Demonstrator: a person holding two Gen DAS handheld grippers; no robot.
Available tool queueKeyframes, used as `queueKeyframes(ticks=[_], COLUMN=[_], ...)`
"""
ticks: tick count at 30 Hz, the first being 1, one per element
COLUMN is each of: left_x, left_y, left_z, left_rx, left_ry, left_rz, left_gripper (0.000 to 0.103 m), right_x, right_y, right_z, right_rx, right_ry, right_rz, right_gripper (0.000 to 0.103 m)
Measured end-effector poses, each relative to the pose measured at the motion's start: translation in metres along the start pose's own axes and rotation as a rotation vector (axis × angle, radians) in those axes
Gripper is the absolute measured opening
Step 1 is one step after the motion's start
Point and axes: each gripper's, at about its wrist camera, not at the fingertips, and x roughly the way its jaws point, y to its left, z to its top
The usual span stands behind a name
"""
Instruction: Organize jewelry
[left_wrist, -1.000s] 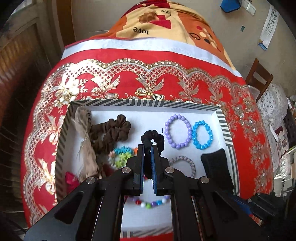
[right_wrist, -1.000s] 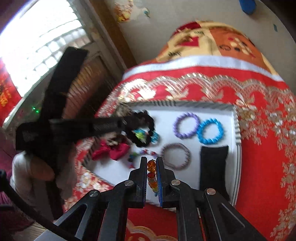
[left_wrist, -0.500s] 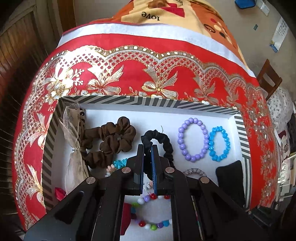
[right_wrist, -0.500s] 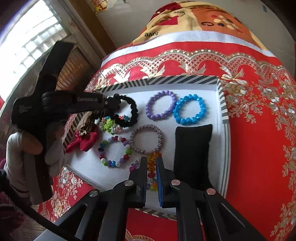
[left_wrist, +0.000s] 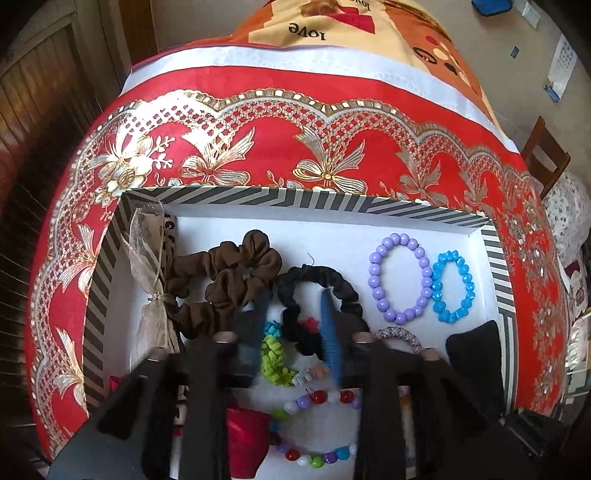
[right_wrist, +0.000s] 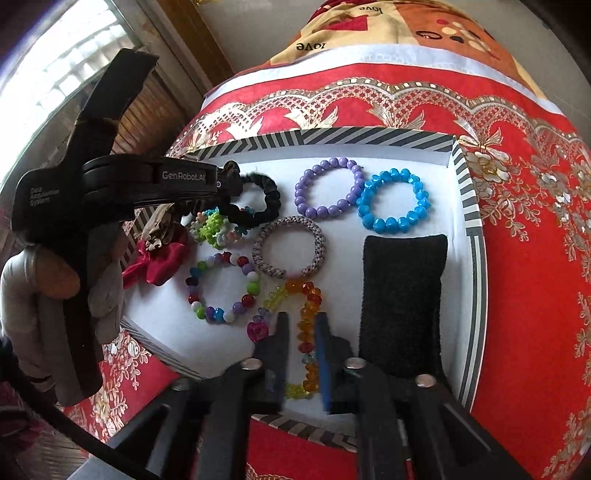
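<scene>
Both tongs have spread: left tongs (left_wrist: 291, 325) released the black scrunchie (left_wrist: 317, 291) mid-frame, right tongs (right_wrist: 301, 354) the amber bracelet (right_wrist: 308, 325); sorting remains.

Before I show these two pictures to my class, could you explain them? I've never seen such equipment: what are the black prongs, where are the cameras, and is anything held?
There is no robot. A person holds a two-fingered gripping tool in each hand, and a wide-angle camera on each looks along its fingers. One picture comes from the left tool, the other from the right tool, which also shows the person's left hand. Both look into a striped tray on a red cloth. It holds a purple bracelet, a blue bracelet and a black cushion. Neither tool grips anything: the left one's jaws stand apart around a black scrunchie, the right one's slightly apart astride an orange bracelet.
</scene>
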Motion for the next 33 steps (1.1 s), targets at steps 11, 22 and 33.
queueKeyframes(ticks=[11, 22, 33], left_x=[-0.050, -0.102, -0.137], left_y=[0.003, 0.014, 0.003], left_z=[-0.026, -0.083, -0.121], left_rx=[0.017, -0.020, -0.024], left_ry=[-0.105, -0.154, -0.192], left_rz=[0.118, 0.171, 0.214], left_gripper=[0.039, 0.039, 0.039], right_x=[-0.035, -0.064, -0.085], right_y=[0.006, 0.016, 0.033], right_z=[-0.004, -0.015, -0.028], right_rx=[-0.015, -0.001, 0.001], right_ry=[-0.103, -0.171, -0.223], right_rz=[-0.025, -0.069, -0.099], right_gripper=[0.032, 0.036, 0.036])
